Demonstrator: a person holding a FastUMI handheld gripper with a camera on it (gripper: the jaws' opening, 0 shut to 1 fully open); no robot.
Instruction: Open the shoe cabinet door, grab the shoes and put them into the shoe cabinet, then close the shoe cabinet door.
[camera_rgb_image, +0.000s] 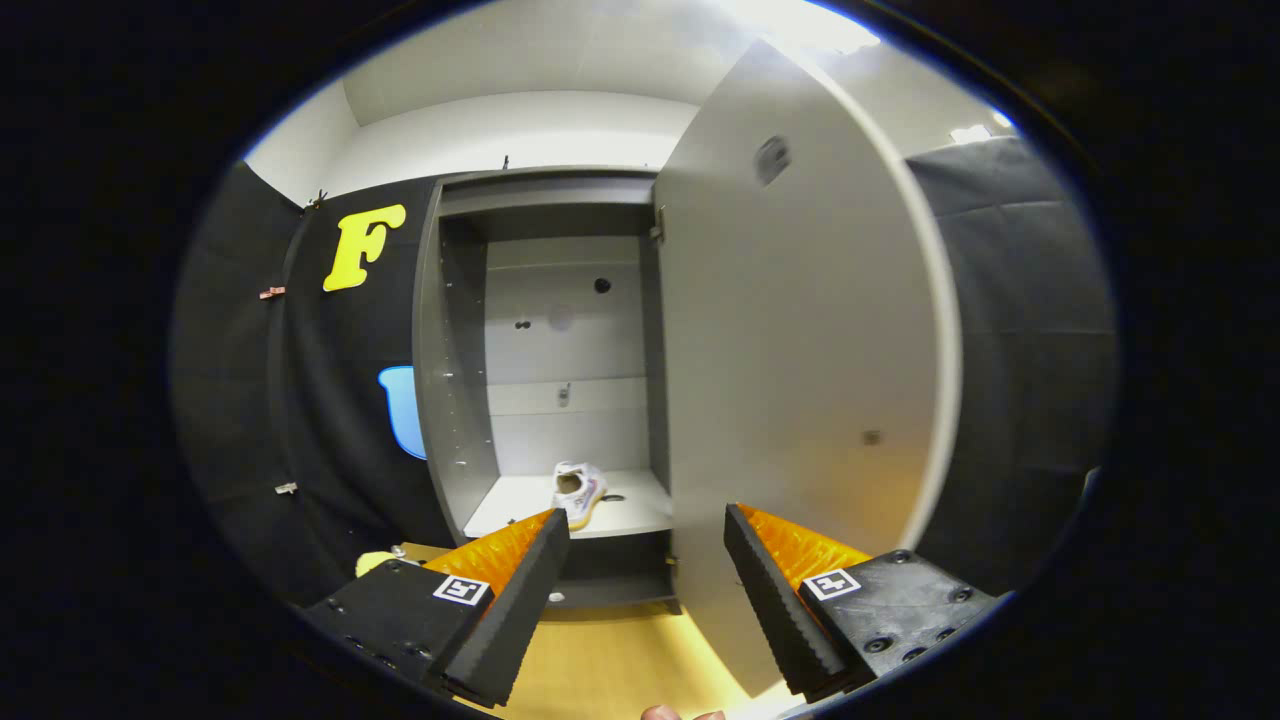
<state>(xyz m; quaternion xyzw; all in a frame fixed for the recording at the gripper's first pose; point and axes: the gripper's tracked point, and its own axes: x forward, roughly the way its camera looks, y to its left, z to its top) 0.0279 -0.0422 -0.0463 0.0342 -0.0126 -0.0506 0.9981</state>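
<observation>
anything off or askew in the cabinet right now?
Nothing damaged or spilled. One white shoe sits on the bottom shelf of the shoe cabinet, slightly angled. The cabinet door stands wide open. The gripper is open and empty, short of the cabinet.

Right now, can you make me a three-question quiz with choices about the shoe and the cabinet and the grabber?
1. Where is the white sneaker?
A. on the floor
B. on the shoe cabinet's bottom shelf
C. between the fingers

2. How many sneakers are in the shoe cabinet?
A. one
B. two
C. three

3. How is the cabinet door?
A. shut
B. missing
C. swung open

Answers: 1 B, it sits on the shelf beyond the gripper. 2 A, just one lies there. 3 C, the door stands wide; the gripper's fingers are apart, holding nothing.
</observation>
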